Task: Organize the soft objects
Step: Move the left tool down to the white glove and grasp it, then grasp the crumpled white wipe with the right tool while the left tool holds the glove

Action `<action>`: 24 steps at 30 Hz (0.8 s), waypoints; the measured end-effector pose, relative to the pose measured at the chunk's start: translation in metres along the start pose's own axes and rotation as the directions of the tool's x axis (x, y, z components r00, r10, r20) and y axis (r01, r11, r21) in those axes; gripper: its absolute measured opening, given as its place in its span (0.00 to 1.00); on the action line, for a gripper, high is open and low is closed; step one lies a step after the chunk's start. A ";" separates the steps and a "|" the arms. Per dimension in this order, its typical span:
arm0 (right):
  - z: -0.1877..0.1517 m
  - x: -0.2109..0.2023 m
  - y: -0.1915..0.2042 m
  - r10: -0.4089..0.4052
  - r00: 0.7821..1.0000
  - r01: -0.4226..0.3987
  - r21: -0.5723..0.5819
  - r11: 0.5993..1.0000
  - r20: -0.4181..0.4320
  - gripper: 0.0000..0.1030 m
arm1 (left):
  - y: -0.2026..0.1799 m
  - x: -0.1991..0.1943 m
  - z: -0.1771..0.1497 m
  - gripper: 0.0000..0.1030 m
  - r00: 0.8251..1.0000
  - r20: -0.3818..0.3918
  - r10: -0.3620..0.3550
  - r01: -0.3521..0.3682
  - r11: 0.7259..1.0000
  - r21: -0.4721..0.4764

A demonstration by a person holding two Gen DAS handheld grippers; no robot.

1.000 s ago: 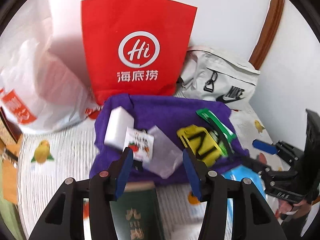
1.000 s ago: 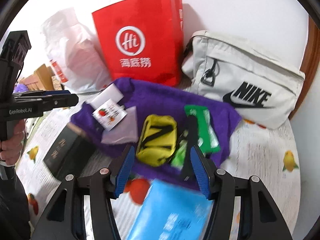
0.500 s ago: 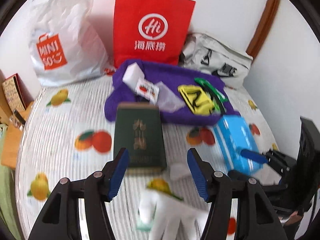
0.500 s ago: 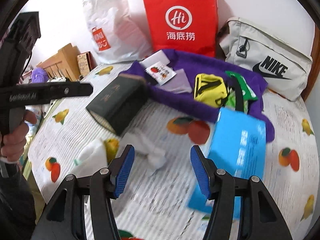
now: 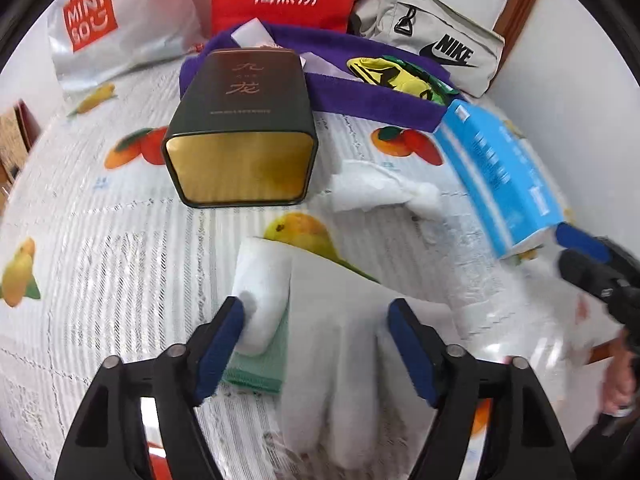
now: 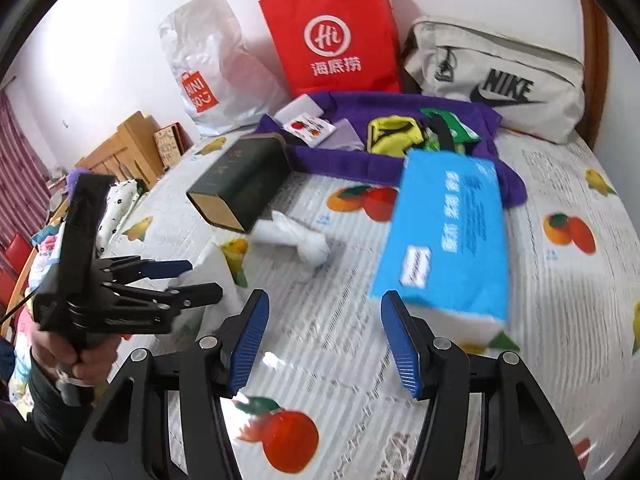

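The fruit-print tablecloth carries all items. At the far wall stand a red paper bag, a white plastic bag and a grey pouch. A purple towel lies before them. The blue tissue pack lies just ahead of the right gripper, whose jaws stand apart with only cloth between them. A dark tin lies on its side, with a crumpled tissue near it. The left gripper has just been opening; its wide jaws straddle white soft cloth, the left pad beside a white roll.
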State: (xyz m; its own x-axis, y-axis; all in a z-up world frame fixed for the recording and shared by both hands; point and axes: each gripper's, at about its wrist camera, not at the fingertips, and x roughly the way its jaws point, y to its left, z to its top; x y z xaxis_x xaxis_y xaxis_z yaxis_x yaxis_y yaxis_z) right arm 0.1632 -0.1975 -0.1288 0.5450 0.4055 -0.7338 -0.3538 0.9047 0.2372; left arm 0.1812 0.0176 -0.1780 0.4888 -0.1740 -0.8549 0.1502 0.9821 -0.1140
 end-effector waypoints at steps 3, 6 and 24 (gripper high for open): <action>-0.010 -0.001 0.000 0.002 1.000 -0.002 0.000 1.000 0.002 0.56 | -0.013 0.006 -0.007 0.95 0.999 0.011 0.041 -0.041 0.998 0.051; -0.017 -0.001 0.001 0.005 1.000 -0.005 0.000 1.000 0.002 0.56 | -0.022 0.009 -0.013 1.00 0.996 0.035 0.086 -0.088 0.993 0.076; -0.032 0.002 0.020 0.017 1.000 -0.017 -0.038 0.999 0.007 0.56 | -0.014 -0.011 -0.024 0.30 0.983 0.177 0.058 -0.072 0.995 0.072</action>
State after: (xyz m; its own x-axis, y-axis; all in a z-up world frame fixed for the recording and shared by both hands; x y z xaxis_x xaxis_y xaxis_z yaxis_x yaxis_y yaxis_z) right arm 0.1327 -0.1827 -0.1455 0.5444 0.4221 -0.7249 -0.3917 0.8921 0.2252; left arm 0.1532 0.0075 -0.1789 0.6408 -0.1267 -0.7572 0.1763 0.9842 -0.0155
